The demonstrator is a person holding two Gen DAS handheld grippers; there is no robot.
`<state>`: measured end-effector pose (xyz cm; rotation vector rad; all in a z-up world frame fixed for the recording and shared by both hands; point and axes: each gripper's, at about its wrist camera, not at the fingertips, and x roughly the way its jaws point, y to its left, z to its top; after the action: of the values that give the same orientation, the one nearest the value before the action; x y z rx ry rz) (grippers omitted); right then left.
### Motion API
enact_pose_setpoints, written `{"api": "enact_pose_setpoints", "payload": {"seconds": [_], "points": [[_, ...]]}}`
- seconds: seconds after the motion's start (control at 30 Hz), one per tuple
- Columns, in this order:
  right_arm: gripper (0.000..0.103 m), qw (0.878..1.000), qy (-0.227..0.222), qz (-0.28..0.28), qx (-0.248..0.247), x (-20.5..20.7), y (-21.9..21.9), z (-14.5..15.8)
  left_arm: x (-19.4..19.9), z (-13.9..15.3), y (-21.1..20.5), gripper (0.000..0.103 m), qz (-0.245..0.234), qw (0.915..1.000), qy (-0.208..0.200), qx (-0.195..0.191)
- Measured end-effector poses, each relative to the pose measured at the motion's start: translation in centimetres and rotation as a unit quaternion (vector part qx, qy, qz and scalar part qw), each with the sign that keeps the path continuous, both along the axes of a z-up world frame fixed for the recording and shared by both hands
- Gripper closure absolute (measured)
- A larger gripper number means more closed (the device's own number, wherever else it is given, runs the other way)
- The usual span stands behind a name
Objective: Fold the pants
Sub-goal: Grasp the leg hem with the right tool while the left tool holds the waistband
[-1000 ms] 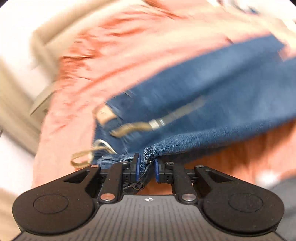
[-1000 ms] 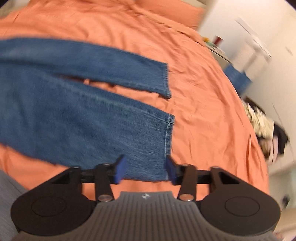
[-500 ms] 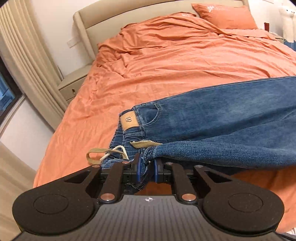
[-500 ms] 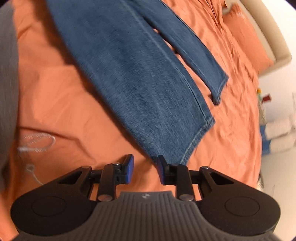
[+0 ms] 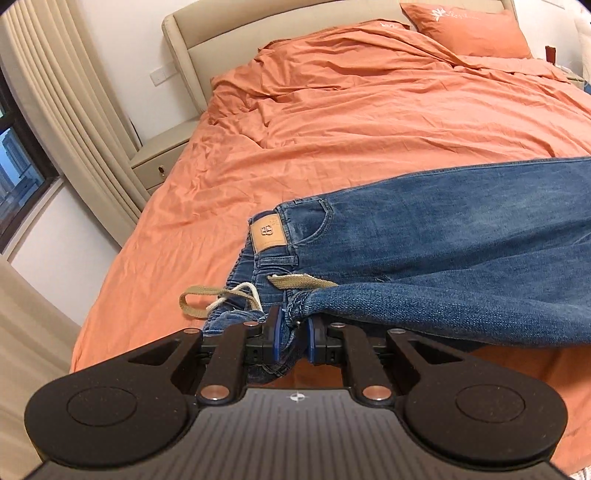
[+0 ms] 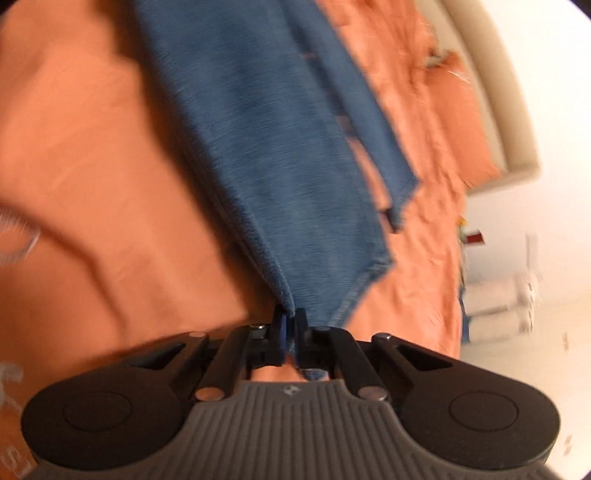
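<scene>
Blue jeans (image 5: 424,229) lie across the orange bed (image 5: 332,110), waist to the left with a tan leather patch (image 5: 269,233) and a tan drawstring (image 5: 207,299). My left gripper (image 5: 293,326) is shut on the near waistband edge of the jeans. In the right wrist view the near leg (image 6: 266,155) runs up from my right gripper (image 6: 291,326), which is shut on the leg's hem corner. The far leg (image 6: 369,125) lies beside it, its hem to the right. This view is blurred.
A beige headboard (image 5: 295,22) and an orange pillow (image 5: 469,26) are at the far end. A bedside cabinet (image 5: 162,155), curtains (image 5: 66,110) and a window (image 5: 14,162) are left of the bed. White furniture (image 6: 509,295) stands right of the bed.
My right gripper has closed on the hem corner of the near leg, having been open around it. My left gripper holds the waistband as before and its view has steadied.
</scene>
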<state>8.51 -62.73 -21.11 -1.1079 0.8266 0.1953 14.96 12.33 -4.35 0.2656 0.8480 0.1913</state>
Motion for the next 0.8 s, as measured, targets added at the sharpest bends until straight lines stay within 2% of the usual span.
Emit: {"api": "enact_pose_setpoints", "payload": {"seconds": [0.13, 0.23, 0.33, 0.43, 0.5, 0.6, 0.8], "points": [[0.103, 0.995, -0.080, -0.051, 0.041, 1.2, -0.4, 3.9, -0.4, 0.6, 0.2, 0.089, 0.005, 0.9998, -0.018, -0.003], [0.103, 0.984, -0.142, -0.083, 0.076, 2.3, -0.4, 8.0, -0.5, 1.8, 0.4, 0.090, 0.003, 0.9993, -0.037, -0.002], [0.103, 0.971, -0.193, -0.090, 0.104, 3.2, -0.2, 13.0, -0.7, 4.2, 0.9, 0.091, 0.001, 0.9978, -0.065, -0.010], [0.103, 0.958, -0.227, -0.108, 0.139, 4.6, -0.6, 18.0, -0.2, 6.1, 1.2, 0.091, -0.007, 0.9967, -0.080, -0.011], [0.103, 0.952, -0.232, -0.129, 0.152, 6.2, -0.8, 19.8, 1.3, 6.5, 1.2, 0.091, -0.011, 0.9967, -0.080, -0.008], [0.103, 0.954, -0.212, -0.153, 0.149, 10.5, -0.6, 19.5, 5.0, 5.7, 1.0, 0.091, -0.012, 0.9974, -0.071, 0.004], [0.103, 0.961, -0.156, -0.194, 0.122, 21.3, 0.9, 14.6, 13.7, 2.3, 0.2, 0.091, -0.018, 0.9984, -0.041, 0.035]]}}
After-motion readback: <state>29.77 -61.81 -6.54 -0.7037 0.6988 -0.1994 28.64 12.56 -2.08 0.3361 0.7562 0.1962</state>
